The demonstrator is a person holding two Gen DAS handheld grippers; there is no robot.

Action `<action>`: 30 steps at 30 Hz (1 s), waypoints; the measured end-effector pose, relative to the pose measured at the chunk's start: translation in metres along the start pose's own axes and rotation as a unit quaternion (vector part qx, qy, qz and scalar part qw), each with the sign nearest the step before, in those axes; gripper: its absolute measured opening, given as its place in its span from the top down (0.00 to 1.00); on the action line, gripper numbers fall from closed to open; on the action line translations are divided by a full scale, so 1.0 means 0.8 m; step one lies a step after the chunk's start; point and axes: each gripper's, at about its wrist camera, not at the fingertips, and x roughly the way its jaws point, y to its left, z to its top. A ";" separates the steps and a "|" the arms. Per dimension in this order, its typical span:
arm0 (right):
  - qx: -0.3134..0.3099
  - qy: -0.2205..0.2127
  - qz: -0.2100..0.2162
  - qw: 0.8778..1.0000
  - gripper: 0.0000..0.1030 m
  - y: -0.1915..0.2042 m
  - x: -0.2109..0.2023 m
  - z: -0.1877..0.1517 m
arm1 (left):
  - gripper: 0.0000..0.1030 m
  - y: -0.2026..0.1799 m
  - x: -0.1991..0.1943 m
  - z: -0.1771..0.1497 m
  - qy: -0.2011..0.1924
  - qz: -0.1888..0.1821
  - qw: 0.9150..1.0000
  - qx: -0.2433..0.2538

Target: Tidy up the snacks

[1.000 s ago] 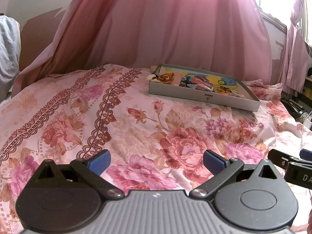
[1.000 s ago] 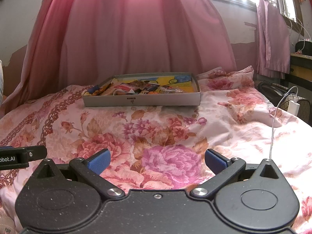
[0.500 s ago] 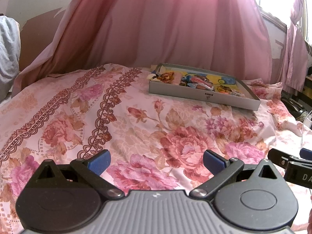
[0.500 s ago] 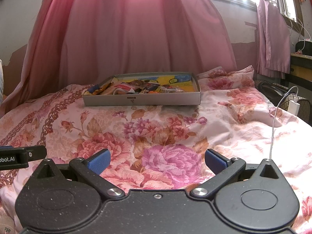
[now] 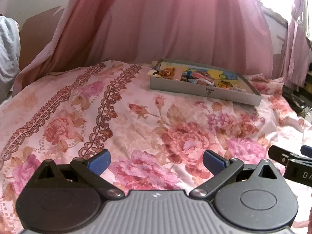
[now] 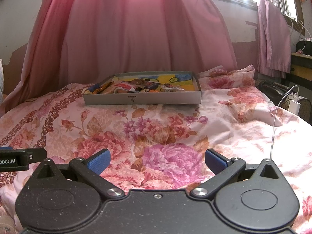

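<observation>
Right wrist view: snacks (image 6: 136, 86) heaped in the tray (image 6: 142, 98) at 12 o'clock, none on the bedspread (image 6: 156, 136); left gripper (image 5: 156, 159) and right gripper (image 6: 157, 159) gape wide, empty.

My blue pads (image 5: 99, 160) sit on black arms on both sides. Under me the bedspread (image 6: 167, 136) is pale pink, printed with big pink and red roses, tan leaves and a maroon lace-like border toward 10 o'clock. At 12 o'clock stands a grey box (image 6: 142, 99) with a yellow and blue lining, filled with orange, red and white snack wrappers (image 6: 124, 86). Behind it hang pink curtains (image 5: 175, 23).
</observation>
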 end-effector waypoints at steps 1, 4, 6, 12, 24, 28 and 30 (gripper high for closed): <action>0.000 0.001 0.000 1.000 0.01 0.000 0.000 -0.001 | 0.01 -0.001 0.000 0.000 0.001 0.004 1.000 0.003; 0.000 0.001 0.001 1.000 0.01 0.000 0.001 0.000 | 0.01 -0.001 -0.001 0.001 0.004 0.007 1.000 0.005; 0.000 0.002 0.001 1.000 0.01 0.000 0.001 -0.001 | 0.01 -0.001 -0.001 0.001 0.008 0.005 1.000 0.006; -0.001 0.003 0.002 1.000 0.01 0.000 0.001 0.000 | 0.01 -0.002 -0.002 0.000 0.008 0.011 1.000 0.011; -0.001 0.004 0.002 1.000 0.01 0.000 0.002 0.000 | 0.01 -0.004 -0.001 -0.001 0.007 0.018 1.000 0.015; -0.002 0.005 0.002 1.000 0.01 0.001 0.002 0.001 | 0.01 -0.003 0.001 -0.002 0.011 0.020 1.000 0.013; -0.002 0.005 0.002 1.000 0.01 0.000 0.002 0.000 | 0.01 -0.002 0.001 -0.002 0.013 0.020 1.000 0.013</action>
